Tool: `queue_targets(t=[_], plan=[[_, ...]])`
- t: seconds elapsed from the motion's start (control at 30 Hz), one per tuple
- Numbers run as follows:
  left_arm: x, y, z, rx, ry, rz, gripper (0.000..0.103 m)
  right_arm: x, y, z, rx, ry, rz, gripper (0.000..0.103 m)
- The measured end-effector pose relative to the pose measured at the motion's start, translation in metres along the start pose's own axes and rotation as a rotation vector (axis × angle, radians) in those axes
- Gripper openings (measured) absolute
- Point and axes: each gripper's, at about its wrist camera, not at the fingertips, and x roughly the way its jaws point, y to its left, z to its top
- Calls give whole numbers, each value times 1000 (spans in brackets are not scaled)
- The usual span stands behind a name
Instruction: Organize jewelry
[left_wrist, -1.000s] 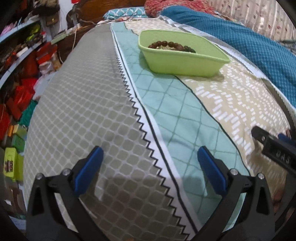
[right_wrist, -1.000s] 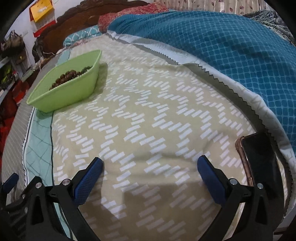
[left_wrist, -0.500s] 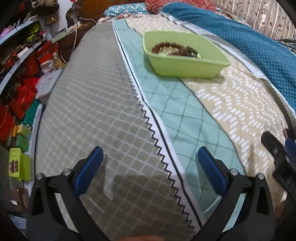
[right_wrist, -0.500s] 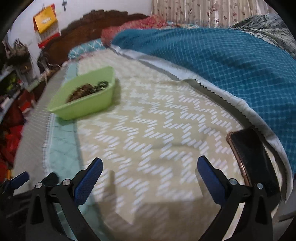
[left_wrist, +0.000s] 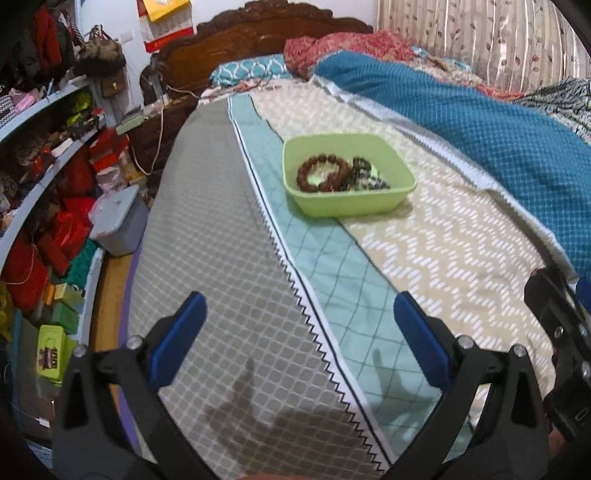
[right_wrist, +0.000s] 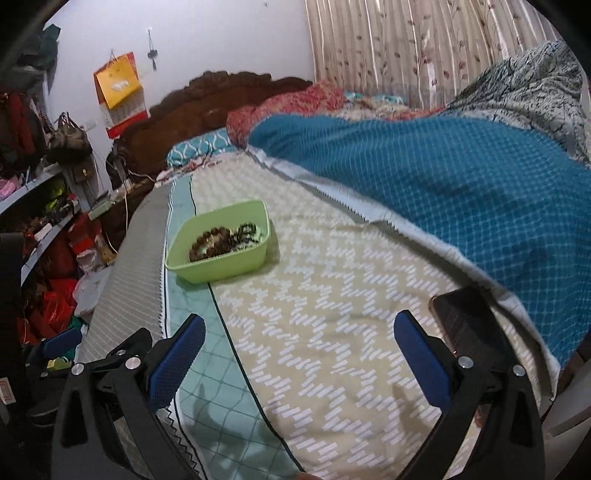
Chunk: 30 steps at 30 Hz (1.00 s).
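Observation:
A light green plastic bin (left_wrist: 402, 173) (right_wrist: 258, 254) sits on the patterned bedspread, well ahead of both grippers. Inside it lie a brown beaded bracelet (left_wrist: 321, 173) (right_wrist: 207, 243) and darker beaded jewelry (left_wrist: 364, 173) (right_wrist: 245, 230). My left gripper (left_wrist: 299, 339) hangs open over the grey and teal part of the bedspread, nothing between its blue pads. My right gripper (right_wrist: 299, 349) is open too, above the beige zigzag fabric, with nothing in it. The right gripper's body shows at the right edge of the left wrist view.
A dark phone (right_wrist: 469, 325) lies on the bed by my right gripper's right finger. A blue quilt (right_wrist: 443, 177) is heaped along the right side. Cluttered shelves (left_wrist: 44, 173) and a grey box (left_wrist: 118, 218) stand left of the bed. A wooden headboard (left_wrist: 258, 33) is beyond.
Both grippers have pulled back and risen, so the bin now looks farther away and its contents show from above. Both stay open.

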Motion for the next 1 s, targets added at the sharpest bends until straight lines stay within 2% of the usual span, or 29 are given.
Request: queue_targets(t=[0.17,0.37,0.6,0.73,1.0], plan=[[-15,-3,8,9,-45,4,97,-6,-4,2,12,-9,3,79],[-21,-5,11,14,-57,8,97,-10,-5,4,21,-22,7,78],[-29,-7,12,40,-98,53,97,-11,-5,2,22,-24,8,79],[-28,-6,14,51,-69,41,97,-10,-6,2,37,-21,9,78],[-26,-5,11,47,-61,41,97,-10,-7,-1,43,-17,13,79]])
